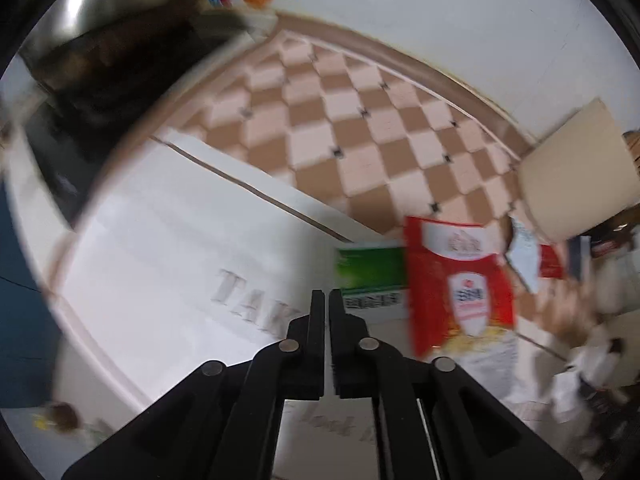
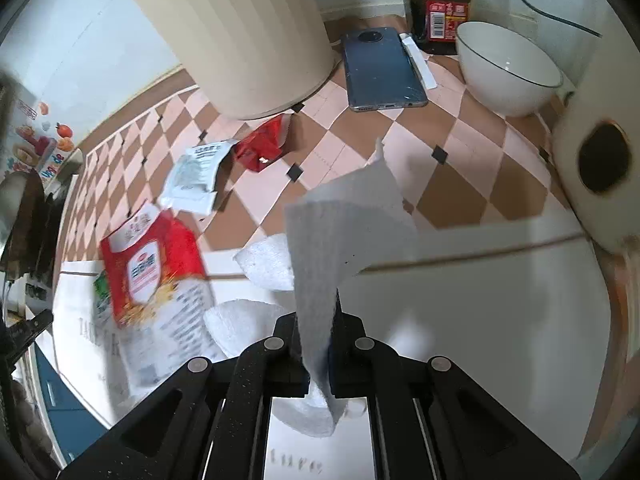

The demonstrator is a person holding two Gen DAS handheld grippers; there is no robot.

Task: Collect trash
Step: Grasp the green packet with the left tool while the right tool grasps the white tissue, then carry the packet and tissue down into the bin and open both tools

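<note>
My left wrist view is smeared by motion: the lettering on the white sheet (image 1: 168, 264) reads only "TAK" before my left gripper (image 1: 323, 300) covers the rest, and the green packet (image 1: 370, 270) is partly hidden behind the red snack bag (image 1: 456, 280). Clutter at far right is too blurred to name. In my right wrist view, the paper towel (image 2: 340, 232) pinched in my right gripper (image 2: 320, 328) screens the tablecloth beyond. The cream bin (image 2: 240, 36) and the dark sauce bottle (image 2: 438, 4) are cut off at the top edge; the paper roll (image 2: 592, 184) runs off right.
</note>
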